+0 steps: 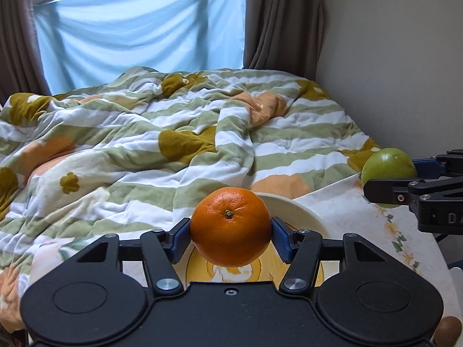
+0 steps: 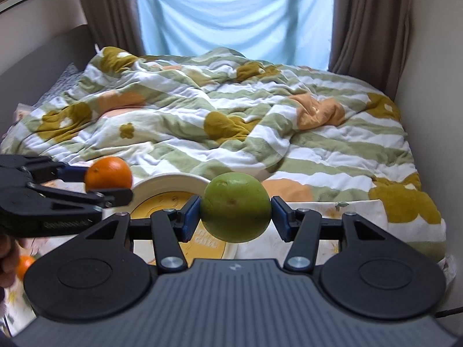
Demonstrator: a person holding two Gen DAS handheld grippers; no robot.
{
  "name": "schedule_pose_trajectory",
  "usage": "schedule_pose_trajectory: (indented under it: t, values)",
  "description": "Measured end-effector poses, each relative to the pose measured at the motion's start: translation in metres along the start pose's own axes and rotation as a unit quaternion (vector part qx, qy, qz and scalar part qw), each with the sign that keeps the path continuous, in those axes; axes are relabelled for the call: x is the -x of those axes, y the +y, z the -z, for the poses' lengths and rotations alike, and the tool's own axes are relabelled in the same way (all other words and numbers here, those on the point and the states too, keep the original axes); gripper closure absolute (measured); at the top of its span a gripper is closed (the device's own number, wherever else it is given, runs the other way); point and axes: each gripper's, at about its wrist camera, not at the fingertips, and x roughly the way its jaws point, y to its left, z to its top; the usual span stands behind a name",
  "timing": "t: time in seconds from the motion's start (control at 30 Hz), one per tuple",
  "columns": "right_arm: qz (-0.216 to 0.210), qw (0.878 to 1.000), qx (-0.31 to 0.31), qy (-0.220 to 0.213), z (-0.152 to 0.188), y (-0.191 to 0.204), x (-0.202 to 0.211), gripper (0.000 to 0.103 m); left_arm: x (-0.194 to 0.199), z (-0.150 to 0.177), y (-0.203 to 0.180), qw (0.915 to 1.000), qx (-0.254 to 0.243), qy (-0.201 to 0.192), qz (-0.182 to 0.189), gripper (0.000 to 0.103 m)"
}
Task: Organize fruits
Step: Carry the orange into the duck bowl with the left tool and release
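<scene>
- In the left wrist view, the left gripper holds an orange clamped between its two blue pads, one on each side; the fruit's stem end faces the camera.
- Directly beneath and just behind the orange lies a cream plate with a yellow centre, so the orange hangs above it without visibly touching it.
- The plate sits on a table with a floral cloth, which stretches toward 3 o'clock.
- At 3 o'clock of that view, the right gripper comes in from the side, closed on a green fruit.
- In the right wrist view, the right gripper grips the same green fruit between its blue pads, above the floral cloth and just right of the plate.
- At 9 o'clock of this view, the left gripper carries the orange near the plate's left rim.
- At 8 o'clock, a second orange fruit is partly visible low on the table, beside the person's hand.
- Farther off, at 12 o'clock in both views, a rumpled green-and-white striped blanket covers a bed.
- Beyond the bed hang a pale blue sheet over the window and brown curtains beside it.
</scene>
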Motion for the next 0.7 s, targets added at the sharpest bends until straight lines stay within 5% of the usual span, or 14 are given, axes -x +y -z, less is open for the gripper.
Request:
schedule_pose_trajectory:
  t: [0.3,0.6,0.63,0.7]
  values:
    - [0.018,0.999,-0.020,0.024,-0.004,-0.015,-0.034,0.035,-0.061,-0.001,-0.013,0.9984,-0.044,0.037,-0.004,0.040]
    - [0.028,0.998,-0.030,0.036,-0.004,-0.024,-0.043,0.035,-0.079,0.005,-0.013,0.9969,-0.056,0.054,0.008,0.039]
    - [0.028,0.998,-0.031,0.037,-0.004,-0.024,-0.043,0.035,-0.077,0.004,-0.013,0.9971,-0.056,0.051,0.008,0.036]
    - [0.028,0.998,-0.030,0.037,-0.004,-0.024,-0.044,0.035,-0.070,0.002,-0.014,0.9975,-0.064,0.031,0.001,0.013]
